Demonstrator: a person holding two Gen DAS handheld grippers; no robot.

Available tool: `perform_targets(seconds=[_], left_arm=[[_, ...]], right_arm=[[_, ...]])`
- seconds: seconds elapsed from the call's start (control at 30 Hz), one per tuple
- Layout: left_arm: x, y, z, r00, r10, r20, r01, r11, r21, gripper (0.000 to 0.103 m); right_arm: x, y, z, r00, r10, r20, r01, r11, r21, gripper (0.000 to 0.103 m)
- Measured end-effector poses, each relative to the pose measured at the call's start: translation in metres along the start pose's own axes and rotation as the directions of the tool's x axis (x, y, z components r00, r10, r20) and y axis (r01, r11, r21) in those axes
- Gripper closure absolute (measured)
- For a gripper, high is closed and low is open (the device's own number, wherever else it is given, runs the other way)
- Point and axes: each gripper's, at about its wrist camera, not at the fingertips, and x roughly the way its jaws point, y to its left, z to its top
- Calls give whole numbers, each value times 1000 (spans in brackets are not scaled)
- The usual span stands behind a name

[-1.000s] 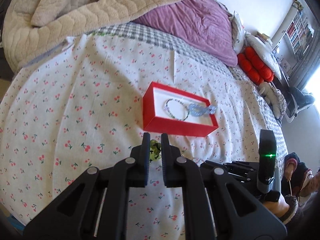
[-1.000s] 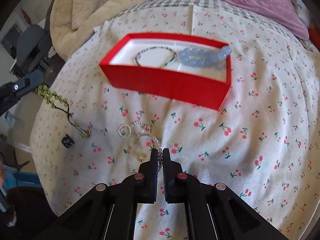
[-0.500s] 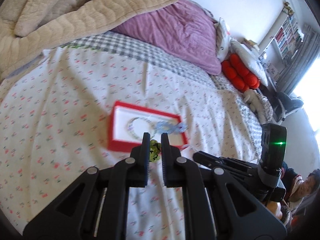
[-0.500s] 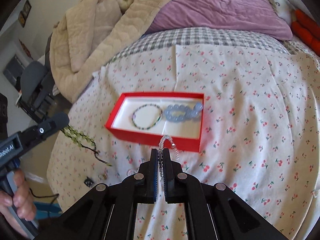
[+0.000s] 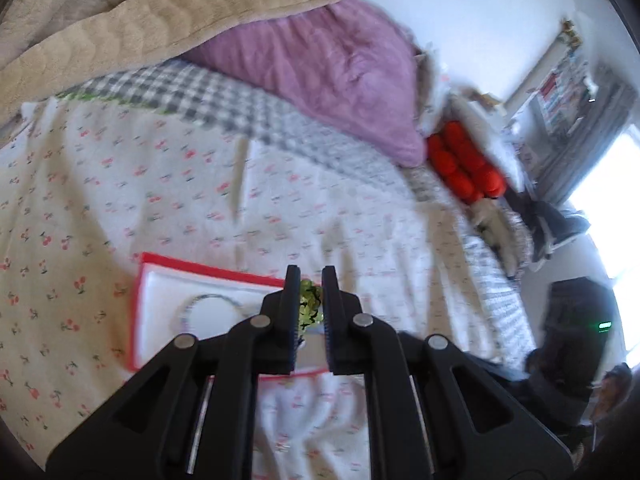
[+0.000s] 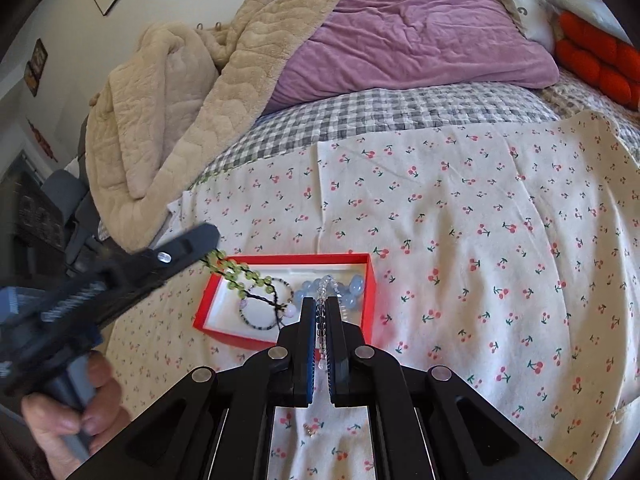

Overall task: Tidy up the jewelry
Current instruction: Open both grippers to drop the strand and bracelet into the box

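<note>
Two claws were in view over a bed covered by a cherry-print sheet (image 6: 480,208). Left claw (image 5: 311,304) was clenched on a green beaded bracelet (image 5: 309,307), the beads bunched between its fingers. In the right wrist view the same bracelet (image 6: 240,276) trailed from the left claw (image 6: 208,242) down into the red box (image 6: 370,280), with its dark cord lying across the box's white interior. The hand (image 6: 76,408) gripping the left tool's handle showed at the lower left of that view.

Right claw (image 6: 320,320) was clamped on a clear beaded strand (image 6: 320,308), which ran between the fingers and arched up just past the tips, above the near right part of the box.

Box contents, right wrist view: a dark-and-light beaded bracelet (image 6: 260,314) in the left half, a pale blue beaded bracelet (image 6: 352,288) in the right half, partly hidden behind the right claw's fingers. In the left wrist view the red box (image 5: 138,304) sat directly beneath the left claw, with the thin bracelet (image 5: 208,304) visible on its white lining; that view was blurred.

A small metallic piece (image 6: 312,432) lay on the sheet near the right claw's body; its kind could not be told. A beige quilted blanket (image 6: 168,112), a purple duvet (image 6: 408,36) and a red knotted cushion (image 6: 596,60) lay toward the head of the bed.
</note>
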Motion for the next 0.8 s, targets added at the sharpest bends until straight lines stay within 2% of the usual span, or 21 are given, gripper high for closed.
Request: perform_targets(seconds=[0.07,0.2,0.33,0.43,0.53,0.6,0.7,0.8], left_arm=[[14,20,-1,998,47,-45,-48,998,-32,91],[20,44,-4,992,102,-68,-105,993,-48,91],[23,53,-9,982,166,-86,-168,986,-18,91],[25,59,-12,969,229,-97,-229,973,11,91],[25,62,-12,967,236,-101,-236,972,12,91],[23,61,-12,966,239,-97,-238,971,22,91],[24,55,-13,964,248,-92,-244,968,59,91],[23,51,-14,963,258,-80,-251,964,90,91]], right_arm=[[6,0,1,1000,3,-8,-3,1000,4,99],[20,11,5,1000,18,-26,-18,1000,-13,99],[34,30,9,997,71,-43,-72,997,-34,99],[43,42,10,991,122,-51,-124,992,-34,99],[57,41,12,987,148,-67,-149,989,-13,99],[65,36,11,988,129,-80,-130,992,-5,98],[75,23,10,995,45,-94,-48,999,-24,98],[75,10,9,995,23,-99,-25,1000,-13,97]])
